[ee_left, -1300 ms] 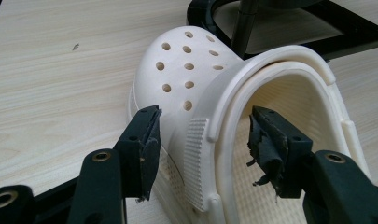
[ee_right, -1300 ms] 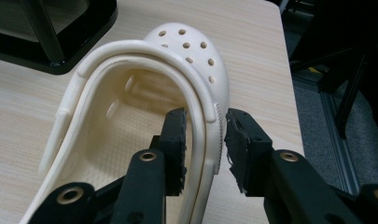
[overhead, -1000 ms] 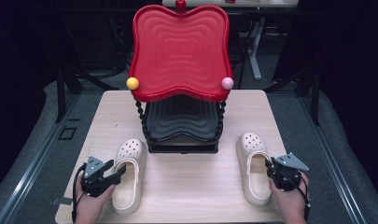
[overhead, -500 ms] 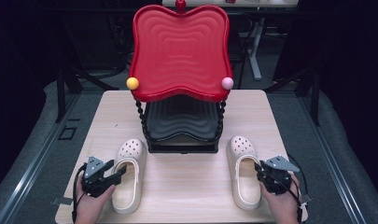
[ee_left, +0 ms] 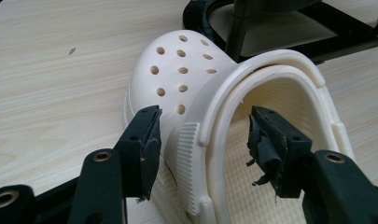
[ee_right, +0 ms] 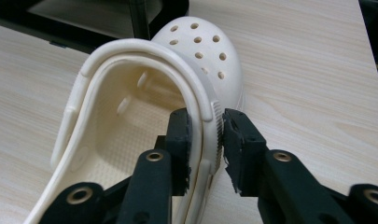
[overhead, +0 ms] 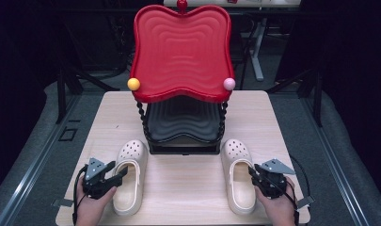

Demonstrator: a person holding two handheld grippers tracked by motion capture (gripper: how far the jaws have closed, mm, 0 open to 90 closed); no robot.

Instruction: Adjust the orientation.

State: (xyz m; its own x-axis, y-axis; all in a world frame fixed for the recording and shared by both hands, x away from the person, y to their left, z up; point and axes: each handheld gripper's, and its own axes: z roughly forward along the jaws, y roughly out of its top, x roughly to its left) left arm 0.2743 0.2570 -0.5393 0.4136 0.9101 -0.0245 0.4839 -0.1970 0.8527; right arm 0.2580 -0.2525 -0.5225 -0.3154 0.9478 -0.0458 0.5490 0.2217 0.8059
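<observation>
While both cream clogs lie flat on the wooden table (overhead: 188, 188) in front of the black-and-red tiered stand (overhead: 181, 84), the right gripper (ee_right: 205, 140) pinches the side wall of the right clog (ee_right: 144, 107). The left gripper (ee_left: 200, 135) straddles the left clog (ee_left: 233, 93) wall, jaws wide, seemingly not touching it

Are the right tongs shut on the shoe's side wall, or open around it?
Shut: the right tongs pinch the right clog's side wall, both pads pressed against it.
</observation>
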